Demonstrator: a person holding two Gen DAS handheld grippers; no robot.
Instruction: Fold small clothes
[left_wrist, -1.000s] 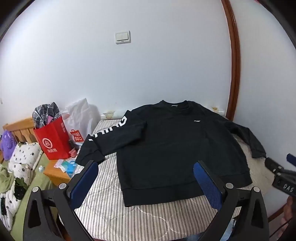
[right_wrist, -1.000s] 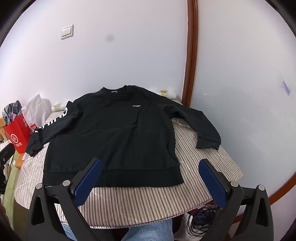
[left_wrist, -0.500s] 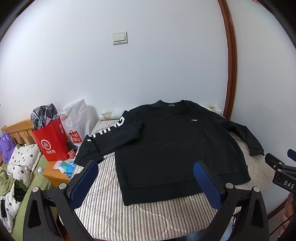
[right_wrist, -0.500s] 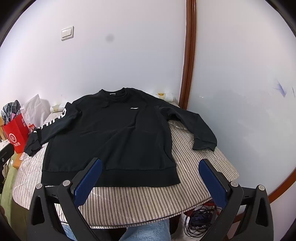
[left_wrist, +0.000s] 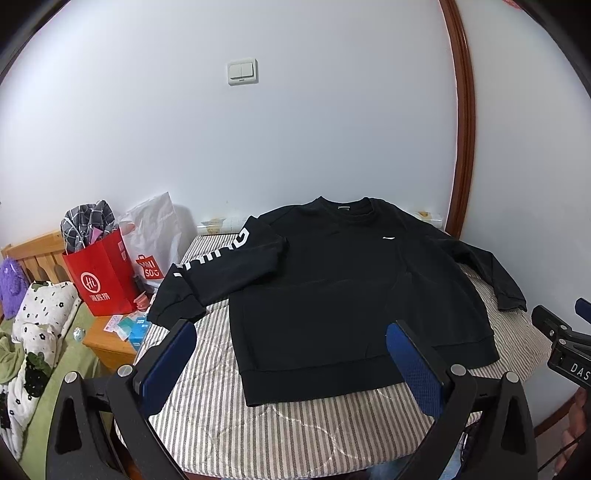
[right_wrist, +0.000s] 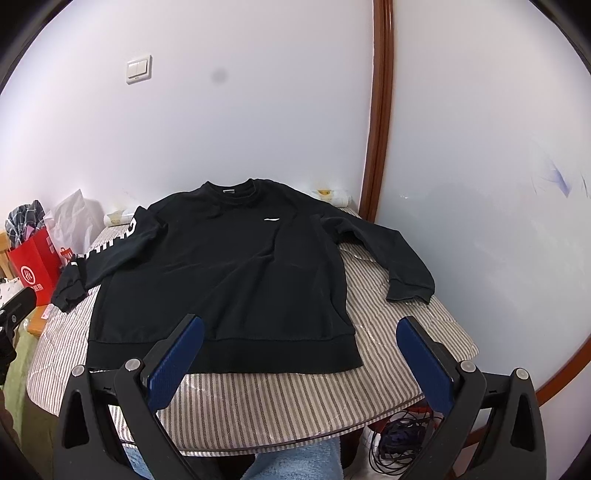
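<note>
- While both tools hang in the air short of the cloth, the black sweatshirt (left_wrist: 343, 291) lies flat and face up on the striped bench cover (left_wrist: 258, 424), collar toward the wall, hem toward the camera.
- Its sleeve with white lettering (left_wrist: 218, 273) runs out from the sweatshirt's shoulder toward the red paper bag (left_wrist: 101, 275); the cuff droops over the cover's edge.
- The plain sleeve (right_wrist: 391, 254) stretches the other way from the sweatshirt, bent at the elbow, its cuff resting on the cover near the wooden door frame (right_wrist: 378, 110).
- The left gripper (left_wrist: 291, 365) is spread wide, blue pads apart, holding nothing, hovering just before the sweatshirt's hem.
- The right gripper (right_wrist: 299, 362) is likewise spread and empty, poised before the hem's nearer edge; in the left wrist view its dark body shows beside the plain cuff.
- A white plastic bag (left_wrist: 159, 236) stands just behind the red paper bag, away from the sweatshirt.
- A light switch (left_wrist: 242, 72) sits on the wall, high above the sweatshirt's collar.
- Cables (right_wrist: 399, 443) lie on the floor below the sweatshirt's side of the bench.
</note>
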